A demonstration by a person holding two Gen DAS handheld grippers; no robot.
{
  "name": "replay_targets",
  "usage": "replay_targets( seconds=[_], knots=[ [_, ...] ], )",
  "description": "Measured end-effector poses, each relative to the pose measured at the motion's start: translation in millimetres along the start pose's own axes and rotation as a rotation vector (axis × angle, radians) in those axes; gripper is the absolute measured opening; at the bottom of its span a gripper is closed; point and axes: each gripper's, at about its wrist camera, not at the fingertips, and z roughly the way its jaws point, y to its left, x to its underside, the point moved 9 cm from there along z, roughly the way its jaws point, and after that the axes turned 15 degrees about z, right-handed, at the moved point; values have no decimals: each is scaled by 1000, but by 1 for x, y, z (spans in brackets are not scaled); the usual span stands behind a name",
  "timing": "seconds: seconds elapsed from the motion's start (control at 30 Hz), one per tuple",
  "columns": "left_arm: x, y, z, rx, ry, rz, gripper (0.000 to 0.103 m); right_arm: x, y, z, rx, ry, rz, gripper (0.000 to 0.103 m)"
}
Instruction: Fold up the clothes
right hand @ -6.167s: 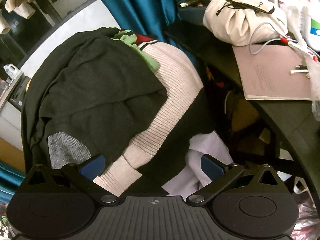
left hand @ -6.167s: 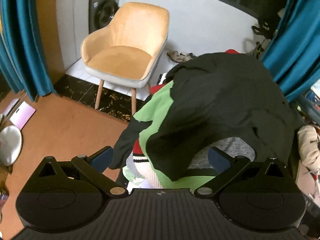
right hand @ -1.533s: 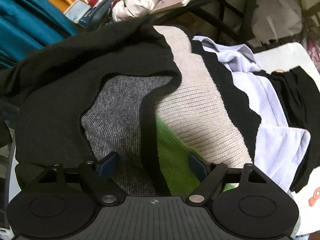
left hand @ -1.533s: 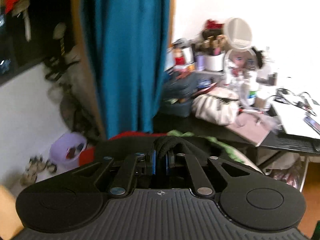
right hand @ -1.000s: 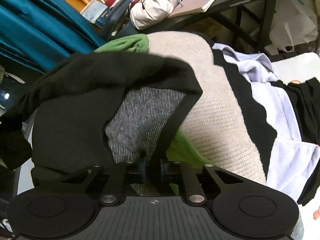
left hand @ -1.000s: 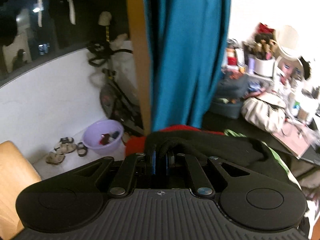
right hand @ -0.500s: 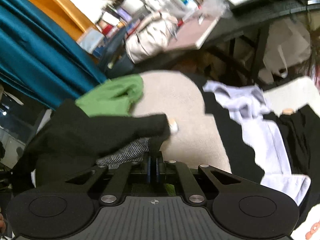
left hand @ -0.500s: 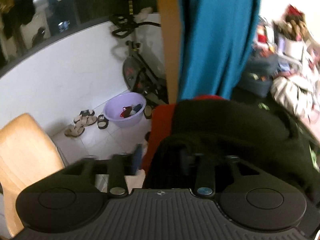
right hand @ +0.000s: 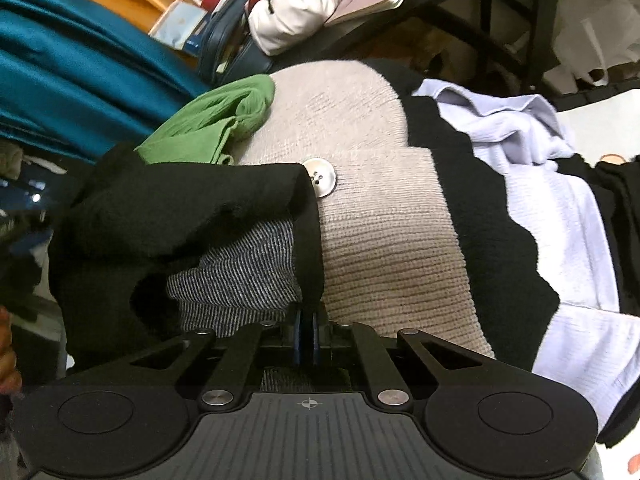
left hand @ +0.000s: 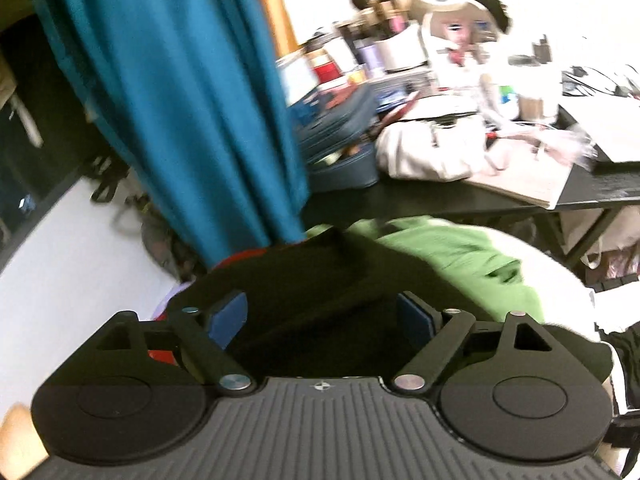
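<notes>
Clothes lie heaped in front of both grippers. Right gripper (right hand: 305, 334) has its jaws pressed together on the black edge of a black garment (right hand: 188, 208) — the hem runs straight up from the pads to a pale button (right hand: 320, 180). A grey ribbed lining (right hand: 236, 280) shows inside the black cloth just left of the pinch. Under and to the right lies a beige knit (right hand: 380, 220), then a black band, then a lilac shirt (right hand: 560, 200) at the far right. A green top (right hand: 216, 124) bunches at the far left of the heap, touching the beige knit.

Left gripper (left hand: 320, 316) is spread wide, blue pads (left hand: 226, 316) well apart, holding nothing; the black garment (left hand: 320, 292) fills the gap between them, though whether the pads touch it I cannot tell. Beyond it sits the green top (left hand: 448, 248), and a bit of red cloth (left hand: 240, 258) peeks out at the left. This view is blurred.

Farther off, a teal curtain (left hand: 172, 92) hangs at the left — to its right a dark desk (left hand: 400, 200) carries a white bag (left hand: 428, 152), a notebook (left hand: 524, 180) and much clutter.
</notes>
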Motion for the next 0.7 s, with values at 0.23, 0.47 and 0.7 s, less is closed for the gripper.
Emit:
replay_targets(
  seconds=[0.23,0.47,0.7],
  knots=[
    [-22,-48,29,91,-2,70,83,-6,-4,2,-42,62,2,6],
    [-27,-53,47,117,27,-11,9,-12,-9,4,-42,106,3,7],
    [-34,-43,49,148,11,-109,4,-14,-10,5,-30,122,2,8]
  ],
)
